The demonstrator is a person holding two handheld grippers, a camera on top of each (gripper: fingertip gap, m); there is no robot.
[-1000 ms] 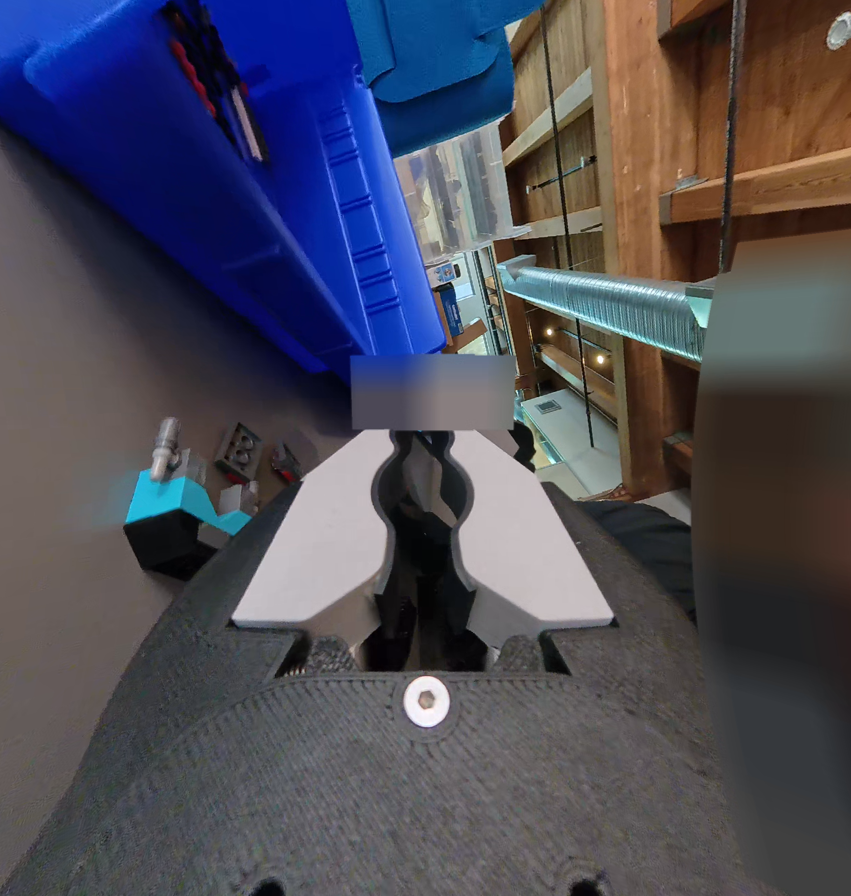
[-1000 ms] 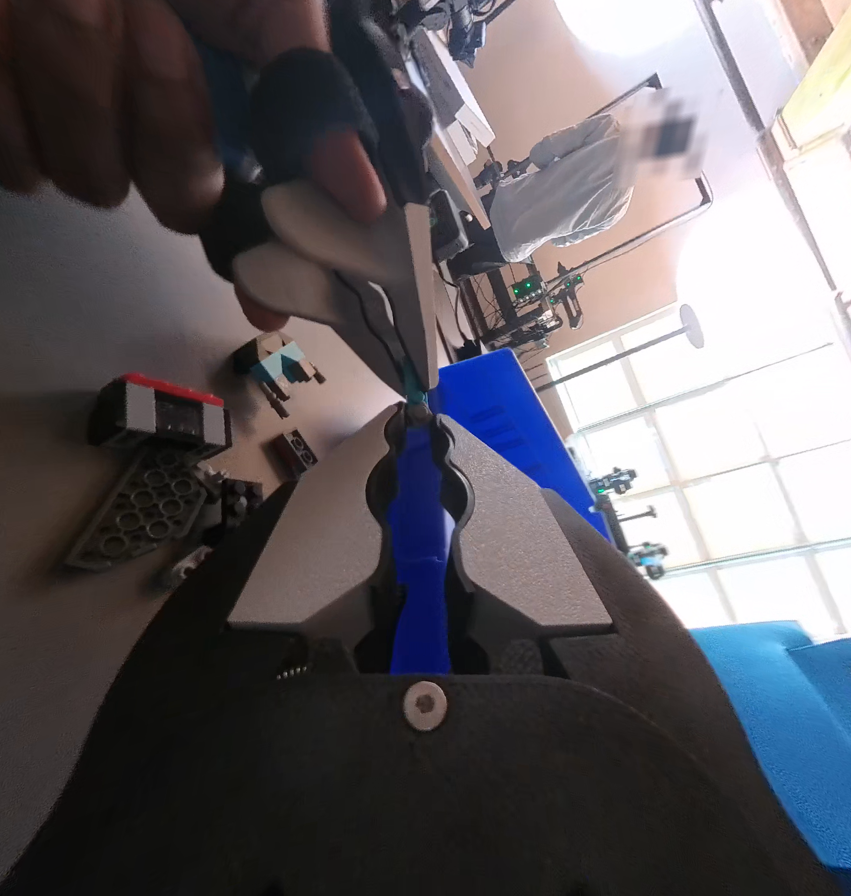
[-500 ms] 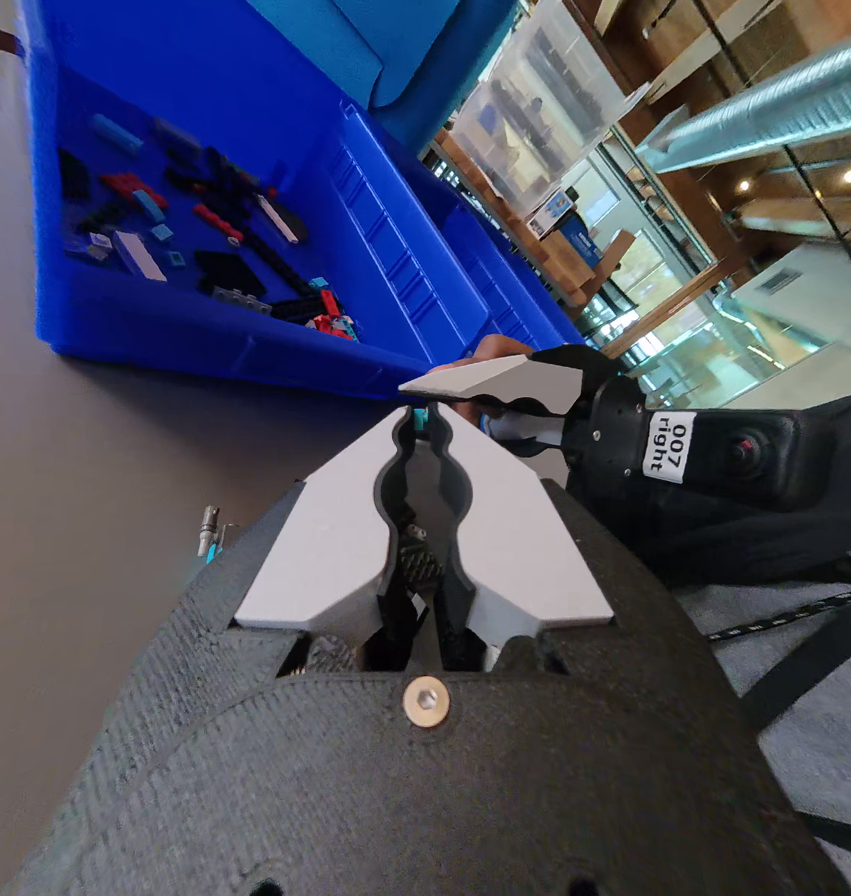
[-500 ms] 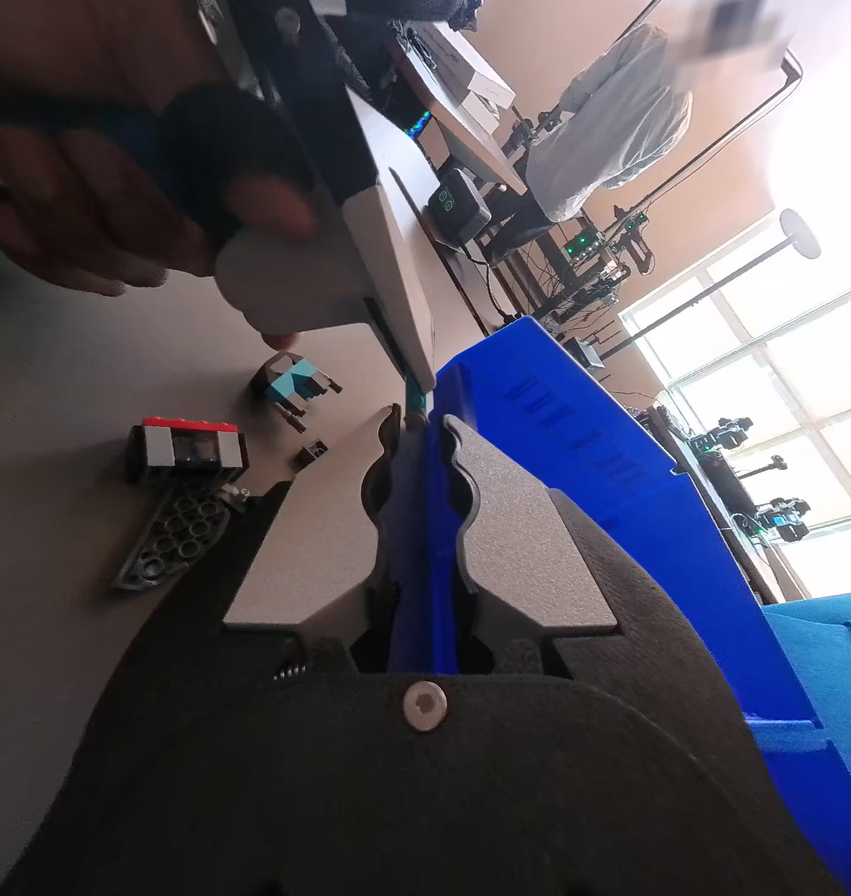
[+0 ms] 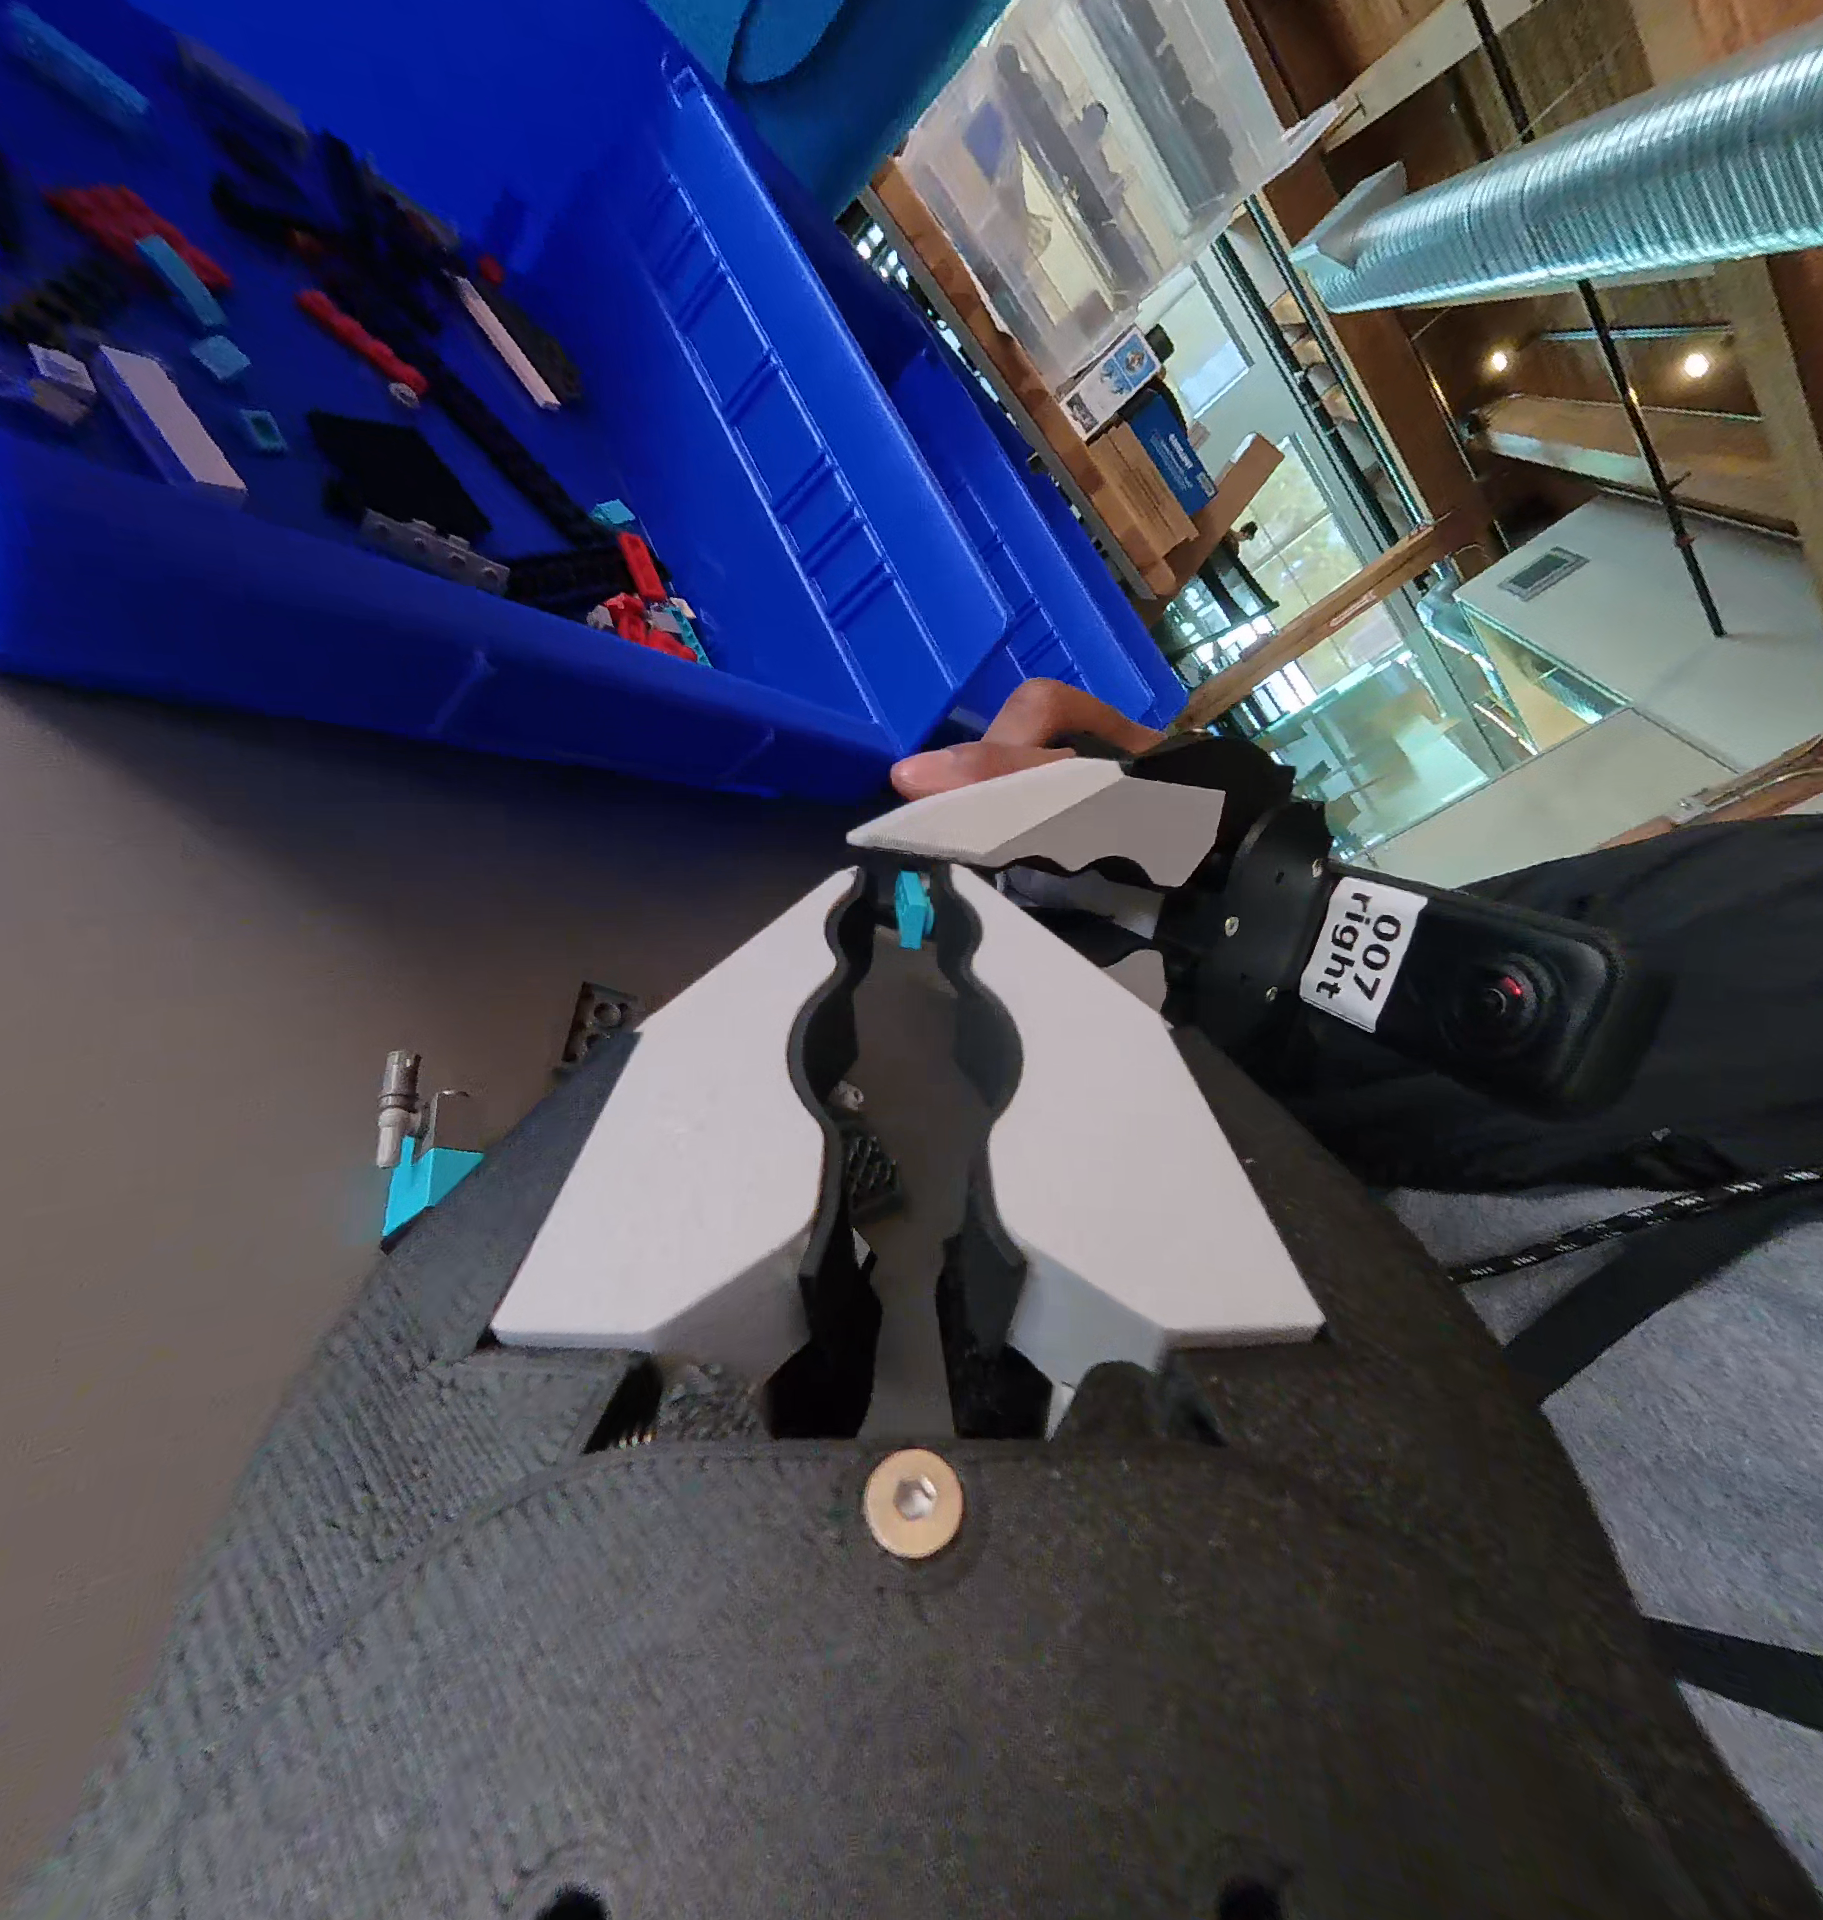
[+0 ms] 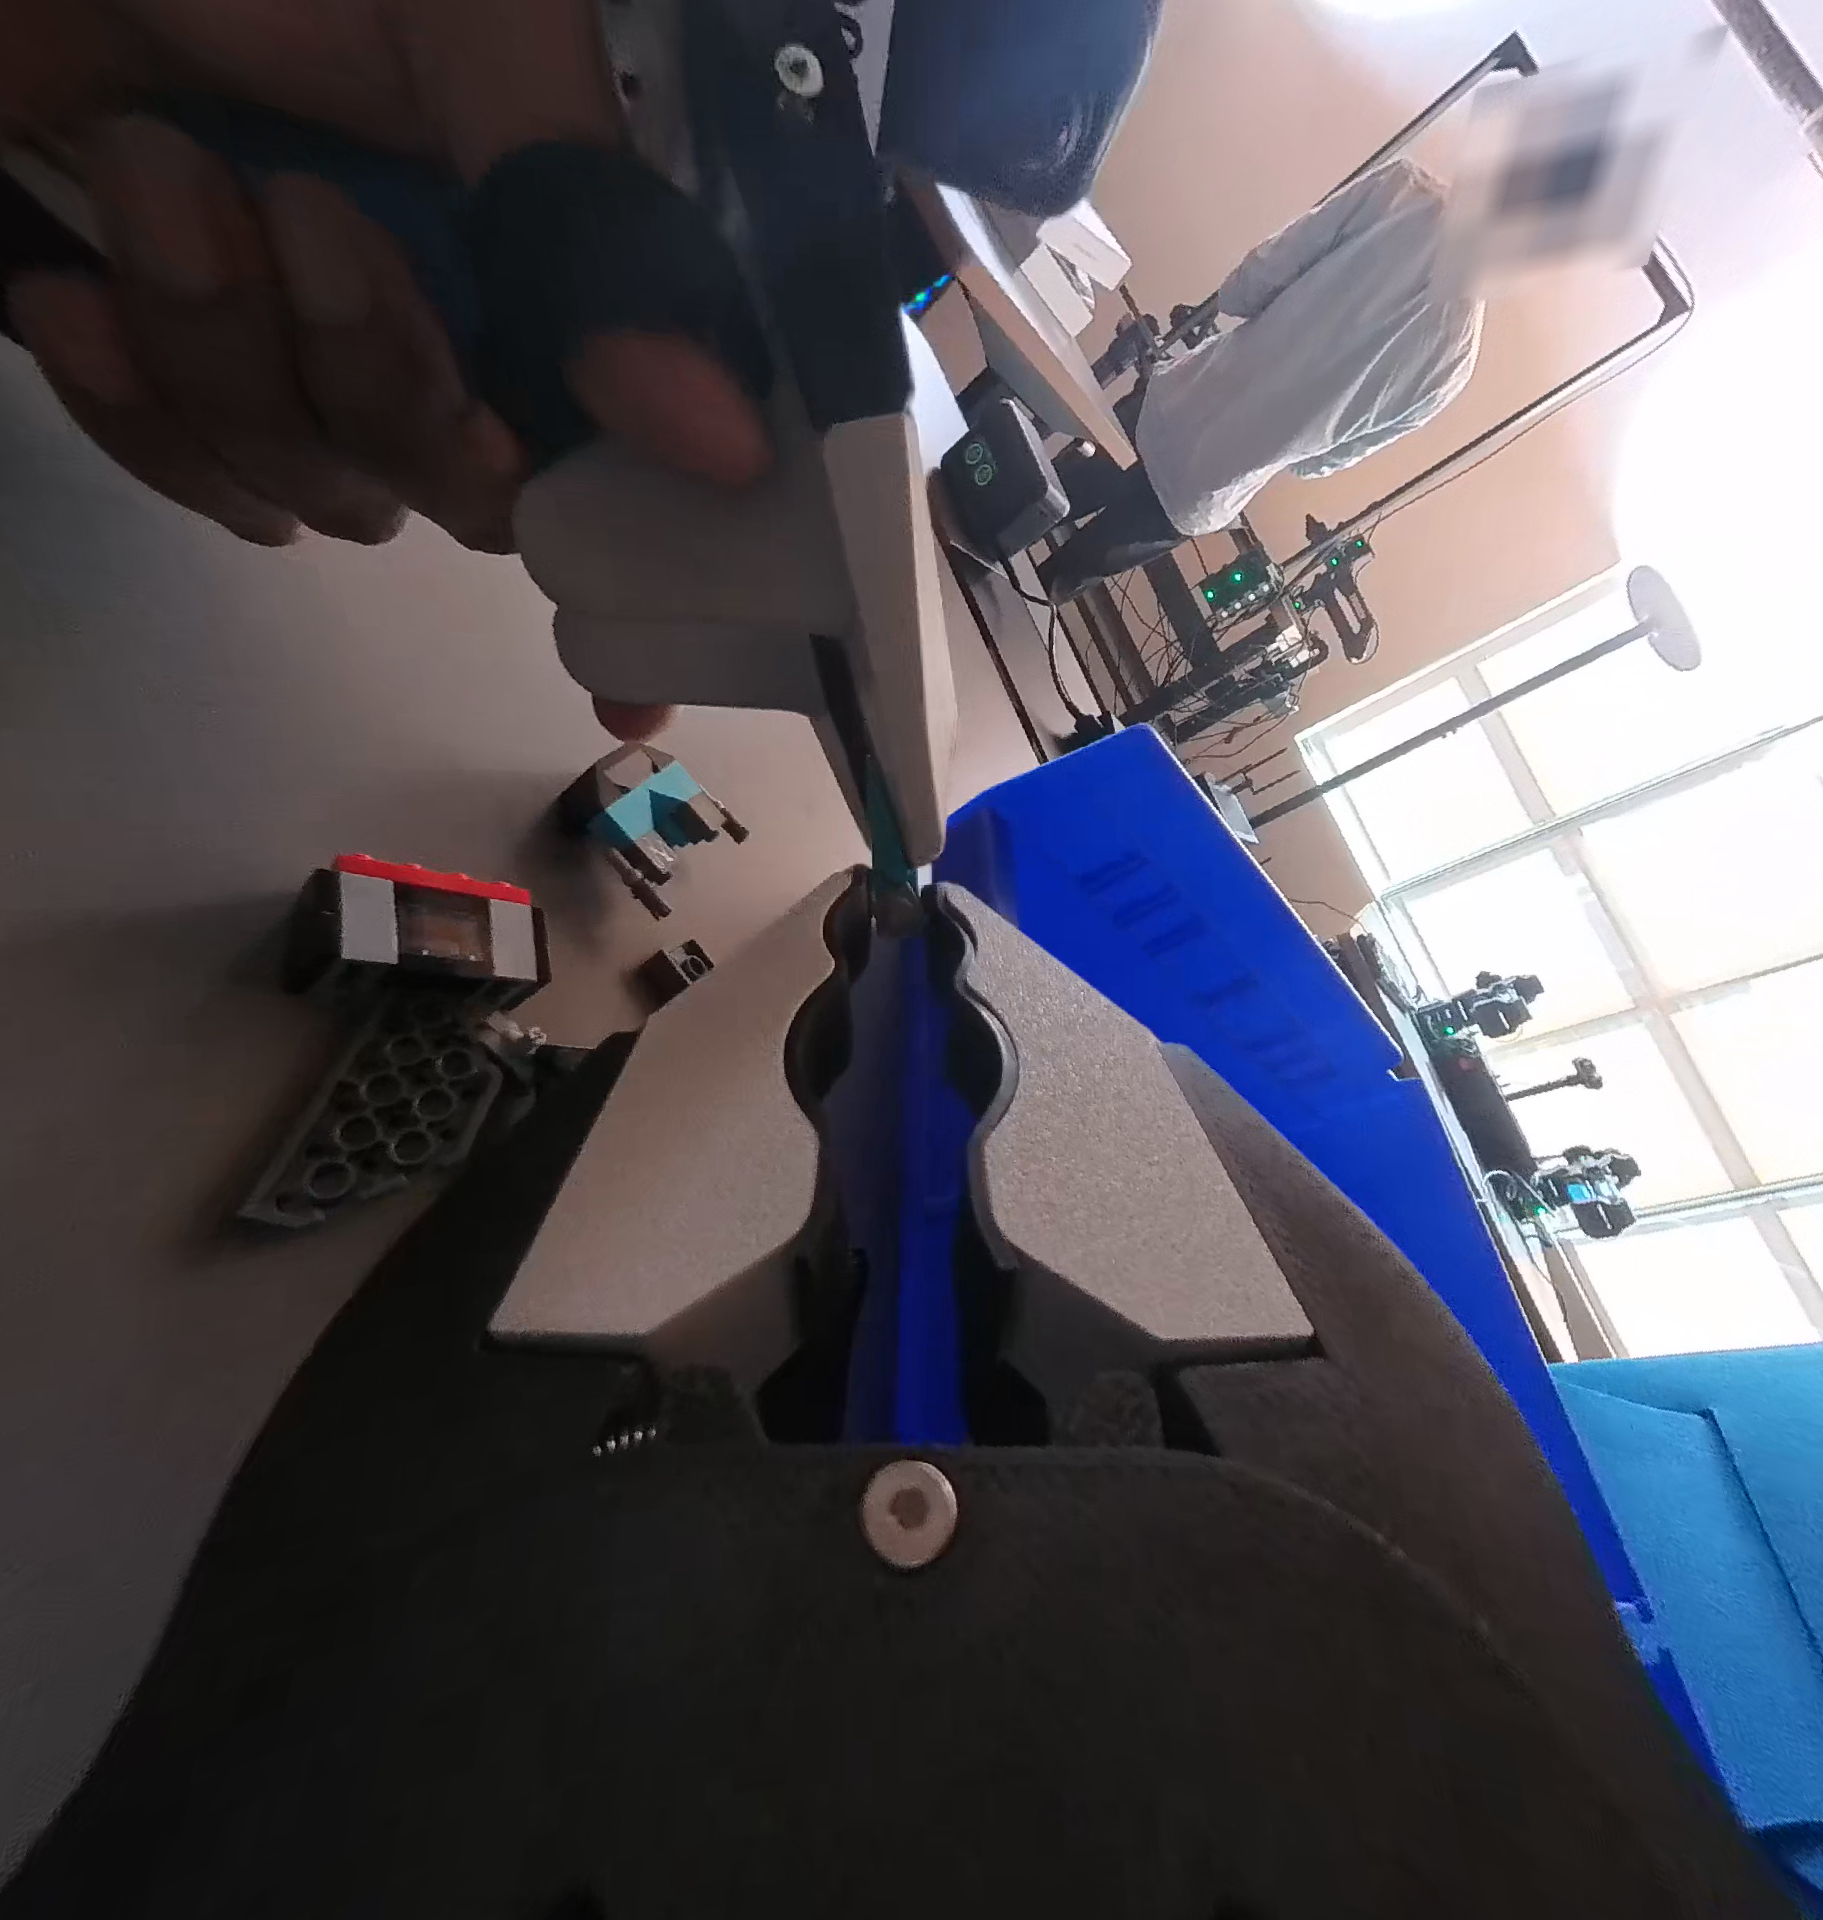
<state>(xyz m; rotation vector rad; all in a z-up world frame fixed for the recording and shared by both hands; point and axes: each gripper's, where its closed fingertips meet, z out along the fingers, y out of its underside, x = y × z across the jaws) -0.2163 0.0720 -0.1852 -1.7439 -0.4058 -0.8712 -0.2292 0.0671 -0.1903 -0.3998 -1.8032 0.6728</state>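
Pinching one small teal brick [image 5: 912, 907] between left gripper [image 5: 909, 902] and right gripper [image 6: 894, 906], both closed, we should keep pressure steady.

blue bin [image 5: 387, 665] cut off at the frame's left and top, teal-and-black brick model [image 5: 424, 1179] half hidden behind left claw [image 5: 912, 899]

On the desk [image 5: 211, 935], the bin [image 5: 678, 717] sits at eleven o'clock in the left wrist view, loose bricks [image 5: 419, 416] inside. In the right wrist view, a small block model [image 6: 419, 930] and a plate [image 6: 377, 1122] lie at ten o'clock.
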